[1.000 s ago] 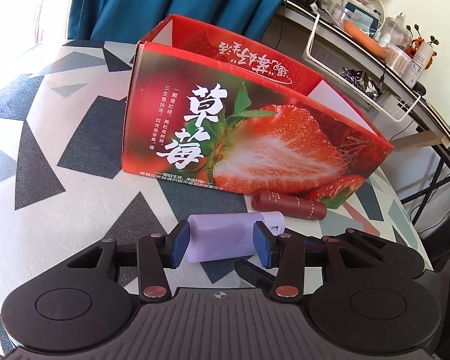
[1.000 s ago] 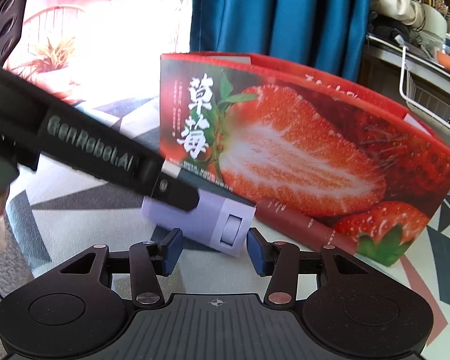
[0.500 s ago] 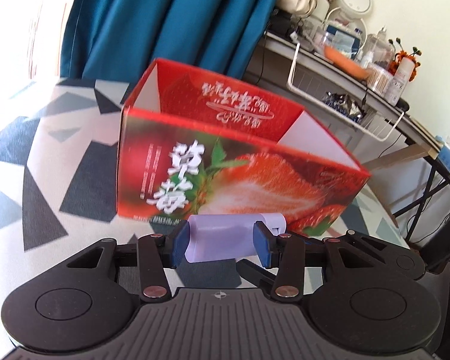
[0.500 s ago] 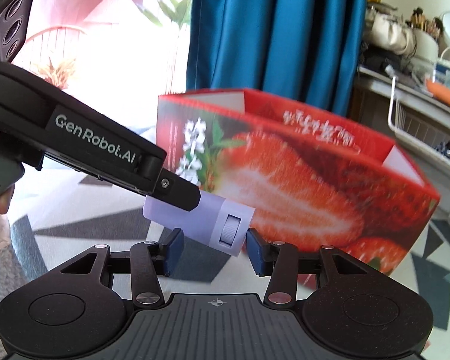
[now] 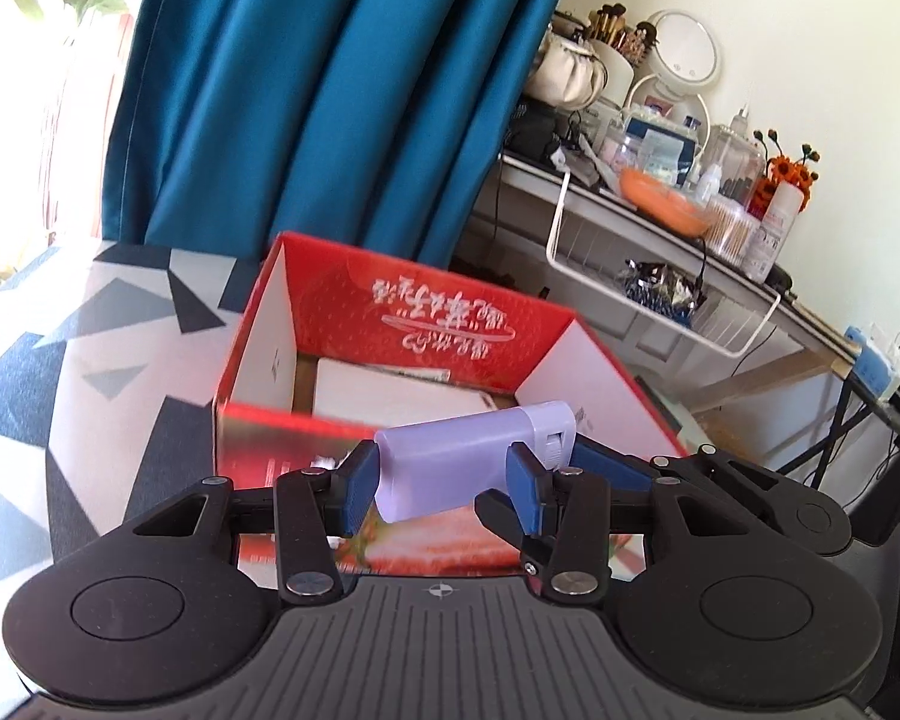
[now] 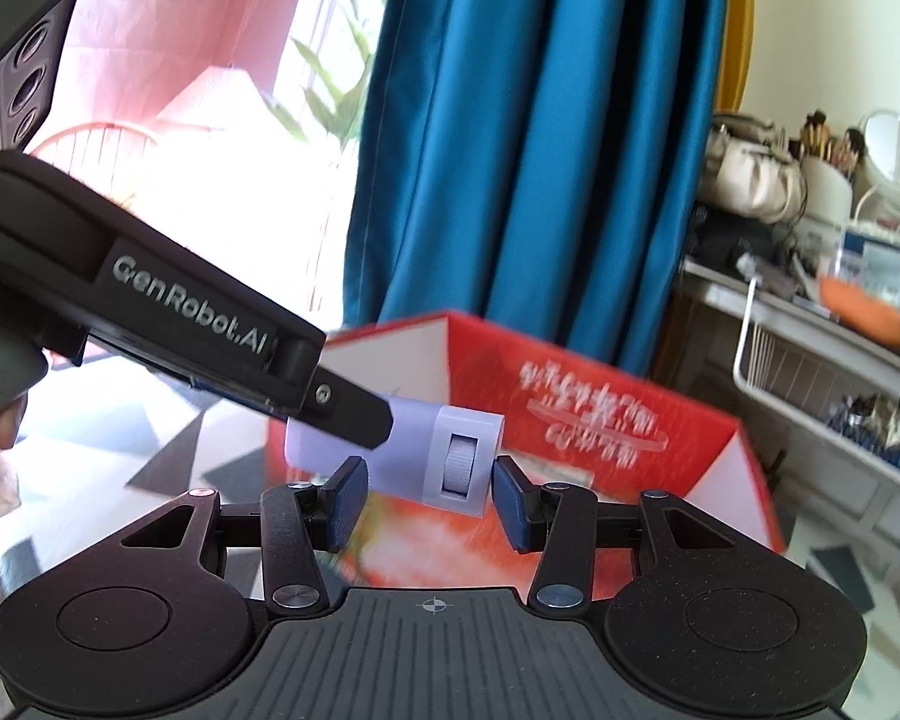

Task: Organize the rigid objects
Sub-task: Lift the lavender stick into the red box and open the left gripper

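Lifted off the table, pale lilac case [image 5: 456,468] with ribbed wheel, clamped in left hand-held gripper [image 5: 441,489], above red box [image 5: 426,324]

Teal curtain [image 5: 342,96], cluttered shelf [image 5: 678,240]

A lilac case [image 5: 450,462], a rounded plastic block with a paler cap end carrying a small ribbed wheel [image 6: 459,461], hangs in the air lying crosswise, its cap end tipped slightly up. It sits above the near wall of the box [image 5: 390,324], an open-topped red carton printed with strawberries and white lettering on its inner far wall, standing on the patterned table. Inside the box a flat white packet [image 5: 390,393] lies on the floor.
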A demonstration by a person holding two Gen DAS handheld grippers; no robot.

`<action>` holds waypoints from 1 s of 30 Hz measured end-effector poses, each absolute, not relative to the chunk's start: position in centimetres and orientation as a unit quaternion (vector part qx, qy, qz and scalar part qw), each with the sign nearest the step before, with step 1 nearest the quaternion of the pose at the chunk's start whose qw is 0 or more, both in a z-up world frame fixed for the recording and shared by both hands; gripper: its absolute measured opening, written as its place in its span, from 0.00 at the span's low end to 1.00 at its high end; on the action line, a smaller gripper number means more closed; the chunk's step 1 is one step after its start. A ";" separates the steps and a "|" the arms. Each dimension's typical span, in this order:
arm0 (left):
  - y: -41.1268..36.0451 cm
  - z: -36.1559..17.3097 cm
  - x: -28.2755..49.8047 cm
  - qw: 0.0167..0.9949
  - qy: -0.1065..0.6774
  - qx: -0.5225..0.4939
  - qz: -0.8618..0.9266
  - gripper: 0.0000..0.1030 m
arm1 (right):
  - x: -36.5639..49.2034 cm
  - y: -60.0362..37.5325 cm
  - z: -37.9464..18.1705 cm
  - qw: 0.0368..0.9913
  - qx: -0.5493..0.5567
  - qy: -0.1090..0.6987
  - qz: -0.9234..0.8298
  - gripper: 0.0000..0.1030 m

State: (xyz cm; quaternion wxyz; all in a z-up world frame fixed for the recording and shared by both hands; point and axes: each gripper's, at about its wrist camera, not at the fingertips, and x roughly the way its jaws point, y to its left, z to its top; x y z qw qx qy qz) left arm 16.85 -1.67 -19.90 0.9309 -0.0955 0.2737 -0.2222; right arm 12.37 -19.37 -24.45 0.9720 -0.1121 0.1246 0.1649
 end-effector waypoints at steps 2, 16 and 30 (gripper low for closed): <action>-1.9 -19.0 17.7 0.932 0.268 -0.096 -0.225 0.46 | 13.4 -19.5 -23.6 0.972 -0.113 0.124 0.162 0.41; -3.7 -19.6 25.8 0.917 0.319 -0.088 -0.222 0.46 | 22.3 -21.0 -23.2 0.956 -0.091 0.222 0.169 0.42; -3.6 -22.2 29.7 0.899 0.366 -0.094 -0.222 0.48 | 26.6 -21.8 -24.8 0.935 -0.015 0.310 0.174 0.43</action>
